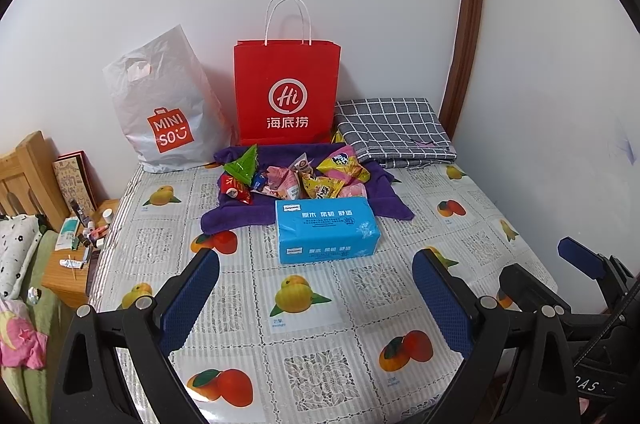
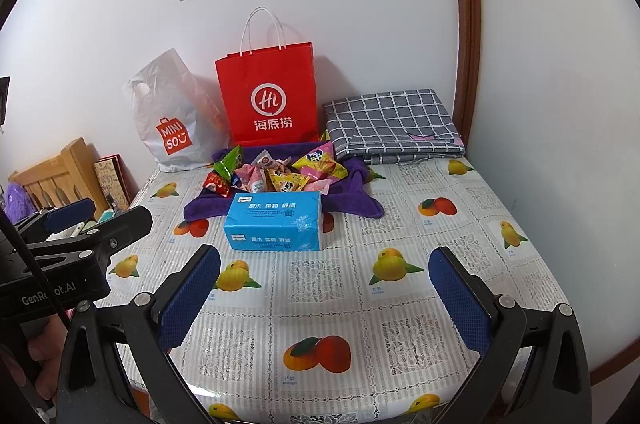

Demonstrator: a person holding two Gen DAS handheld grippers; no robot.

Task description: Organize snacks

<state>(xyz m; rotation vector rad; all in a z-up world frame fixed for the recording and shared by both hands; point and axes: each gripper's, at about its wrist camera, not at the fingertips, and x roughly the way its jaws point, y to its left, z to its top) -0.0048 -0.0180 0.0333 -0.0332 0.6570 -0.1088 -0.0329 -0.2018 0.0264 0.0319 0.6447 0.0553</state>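
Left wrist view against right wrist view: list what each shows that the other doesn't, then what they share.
Only the left wrist view shows the low side table with small bottles and tubes. Only the right wrist view shows a hand gripping a handle. Both show the snacks on the purple cloth, the blue tissue pack, the red paper bag, the white plastic bag, the checked cloth, and open fingers.
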